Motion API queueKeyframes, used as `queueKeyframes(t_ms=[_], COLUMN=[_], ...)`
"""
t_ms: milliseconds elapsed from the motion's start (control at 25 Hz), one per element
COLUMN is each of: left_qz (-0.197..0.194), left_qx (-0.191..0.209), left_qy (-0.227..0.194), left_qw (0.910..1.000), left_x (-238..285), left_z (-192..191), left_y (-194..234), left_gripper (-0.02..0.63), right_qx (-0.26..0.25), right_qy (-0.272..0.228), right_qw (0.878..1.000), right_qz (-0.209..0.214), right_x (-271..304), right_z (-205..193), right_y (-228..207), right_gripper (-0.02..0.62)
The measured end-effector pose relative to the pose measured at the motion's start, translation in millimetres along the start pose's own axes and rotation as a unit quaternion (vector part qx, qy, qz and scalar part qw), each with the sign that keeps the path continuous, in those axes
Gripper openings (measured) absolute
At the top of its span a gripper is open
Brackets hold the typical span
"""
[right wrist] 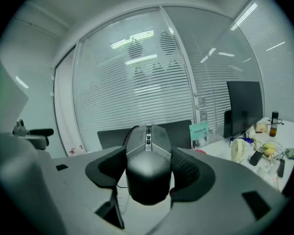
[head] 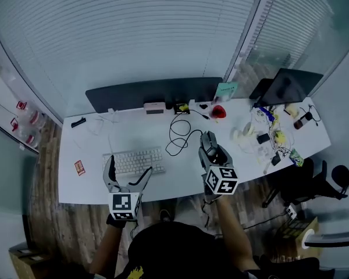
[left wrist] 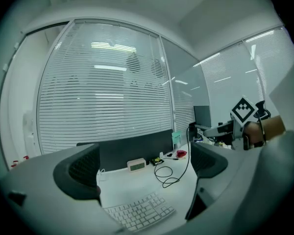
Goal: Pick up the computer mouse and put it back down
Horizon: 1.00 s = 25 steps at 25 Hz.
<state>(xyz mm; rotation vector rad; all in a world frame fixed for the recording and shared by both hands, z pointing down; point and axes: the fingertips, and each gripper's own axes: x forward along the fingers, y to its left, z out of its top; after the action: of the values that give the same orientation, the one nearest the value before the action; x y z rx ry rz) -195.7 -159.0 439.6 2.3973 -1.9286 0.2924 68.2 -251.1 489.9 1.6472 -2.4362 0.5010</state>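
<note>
The fingers (right wrist: 188,173) of my right gripper (right wrist: 148,155) are clamping the computer mouse (right wrist: 148,173) by its two flanks, one pad on each side, with the wheel end pointing away from me. I am holding it clear of the surface (head: 93,182), out in front of me to the right of the keyboard (head: 134,160). Its cable (head: 177,137) is trailing down in loops onto the white top. The fingers (left wrist: 81,173) of my left gripper (left wrist: 144,155) are standing wide apart with nothing between them, and I am keeping that one idle above the near edge by the keyboard.

Judging by this, the pick-up half is done and I am at the top of the task, about to put the mouse back. That calls for bringing the right gripper down over the bare patch beside the cable loops. The mouse's underside needs to be flat to the surface, and I should part the fingers only once it is resting there. I am minding the cable, since a tight loop could tug the mouse askew as I let go.

As for containers, none is taking part here. A small red thing (head: 218,112) is sitting near the back edge, but I cannot tell whether it is a cup or holds anything. The clutter at the far right end is lying loose on the top.
</note>
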Motion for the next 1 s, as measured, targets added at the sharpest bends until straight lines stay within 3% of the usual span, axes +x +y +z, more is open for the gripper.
queueKeyframes(t_ms=[120, 440, 800, 1000], left_qz=[-0.017, -0.024, -0.013, -0.006], left_qx=[-0.002, 0.030, 0.040, 0.048], left_qy=[-0.011, -0.052, -0.101, -0.124], left_qw=[0.9998, 0.9979, 0.9940, 0.9911], left_x=[2.6, 7.9, 5.4, -0.8], left_z=[11.8, 78.3, 139.4, 165.1], left_y=[-9.5, -4.2, 13.6, 22.6], left_gripper=[0.584, 0.584, 0.584, 0.584], right_qx=[0.015, -0.039, -0.097, -0.127], right_qy=[-0.026, -0.117, -0.219, -0.253], right_qw=[0.999, 0.992, 0.971, 0.958], right_qz=[0.013, 0.013, 0.027, 0.039], right_x=[-9.9, -43.2, -88.8, -108.2], right_z=[38.1, 147.0, 269.5, 311.2], right_y=[3.6, 7.1, 29.0, 50.4], right_gripper=[0.299, 0.298, 0.297, 0.297])
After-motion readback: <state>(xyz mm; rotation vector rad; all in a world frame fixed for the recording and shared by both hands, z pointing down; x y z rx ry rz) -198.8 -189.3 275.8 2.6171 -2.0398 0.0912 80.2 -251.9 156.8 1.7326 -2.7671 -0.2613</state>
